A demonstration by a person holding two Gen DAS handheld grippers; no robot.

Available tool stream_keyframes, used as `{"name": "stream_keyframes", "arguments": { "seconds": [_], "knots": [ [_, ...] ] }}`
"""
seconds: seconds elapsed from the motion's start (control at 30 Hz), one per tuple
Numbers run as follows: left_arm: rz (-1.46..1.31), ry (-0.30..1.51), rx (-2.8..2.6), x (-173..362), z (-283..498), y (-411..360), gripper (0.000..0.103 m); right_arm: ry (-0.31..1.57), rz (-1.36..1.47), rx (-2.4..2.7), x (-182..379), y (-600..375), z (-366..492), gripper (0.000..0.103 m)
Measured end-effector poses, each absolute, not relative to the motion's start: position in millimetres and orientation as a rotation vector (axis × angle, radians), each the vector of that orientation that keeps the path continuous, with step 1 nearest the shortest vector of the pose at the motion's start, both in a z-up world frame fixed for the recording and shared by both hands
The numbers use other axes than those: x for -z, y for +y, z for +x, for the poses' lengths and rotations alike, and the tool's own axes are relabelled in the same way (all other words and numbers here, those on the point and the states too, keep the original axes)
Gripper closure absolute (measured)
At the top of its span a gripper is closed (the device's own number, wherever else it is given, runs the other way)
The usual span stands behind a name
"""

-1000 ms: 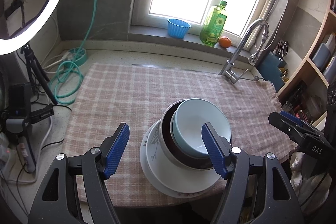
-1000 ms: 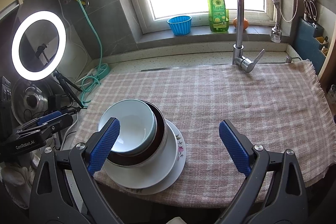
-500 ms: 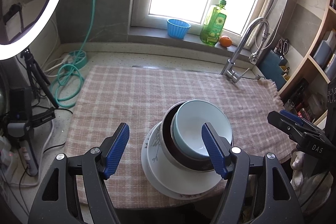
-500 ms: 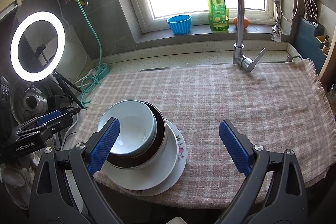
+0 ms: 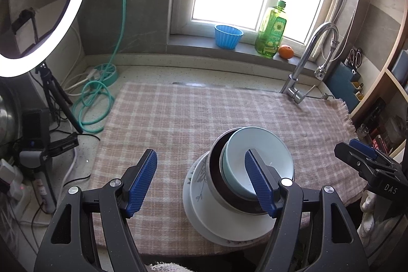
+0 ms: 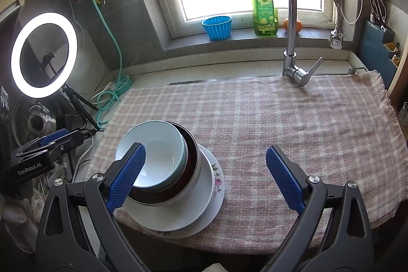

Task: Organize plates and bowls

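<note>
A stack of dishes stands near the front edge of the pink checked cloth (image 6: pixel 280 114). A pale blue bowl (image 6: pixel 158 144) sits on top, inside a white bowl with a dark brown lining (image 6: pixel 192 154). Under them lie a white plate (image 6: pixel 178 216) and a flowered plate (image 6: pixel 218 180). My right gripper (image 6: pixel 206 177) is open and empty, and its left finger stands in front of the blue bowl. My left gripper (image 5: pixel 201 181) is also open and empty. Its right finger overlaps the pale blue bowl (image 5: pixel 255 144), with the stack mostly to its right. No pad presses on a dish.
At the back right stands a chrome faucet (image 6: pixel 293 17). The window sill holds a green soap bottle (image 6: pixel 264 9), a blue cup (image 6: pixel 216 26) and an orange (image 5: pixel 285 52). A ring light (image 6: pixel 43 55) on a tripod and a green hose (image 5: pixel 97 103) are at the left, and shelves (image 5: pixel 382 83) at the right.
</note>
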State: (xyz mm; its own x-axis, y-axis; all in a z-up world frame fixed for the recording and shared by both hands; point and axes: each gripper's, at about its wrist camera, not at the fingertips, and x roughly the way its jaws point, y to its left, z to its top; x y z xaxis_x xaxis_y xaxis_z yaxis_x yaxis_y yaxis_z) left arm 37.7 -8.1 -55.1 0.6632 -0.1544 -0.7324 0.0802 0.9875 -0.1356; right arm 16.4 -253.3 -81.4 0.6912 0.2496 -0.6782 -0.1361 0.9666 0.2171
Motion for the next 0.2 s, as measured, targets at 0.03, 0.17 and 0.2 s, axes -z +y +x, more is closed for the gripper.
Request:
{"name": "stream_keyframes", "arguments": {
  "seconds": [0.03,0.17,0.2],
  "knots": [
    [-0.092,0.835,0.132,55.0,37.8,-8.6,0.032,0.78,0.156,-0.215,82.0,-254.1,16.5,0.006],
    [-0.09,0.828,0.142,54.5,39.0,-10.0,0.032,0.783,0.164,-0.207,83.6,-258.7,17.4,0.006],
    [-0.092,0.829,0.144,54.8,40.1,-10.1,0.032,0.785,0.167,-0.205,84.1,-260.0,18.5,0.006]
  ]
}}
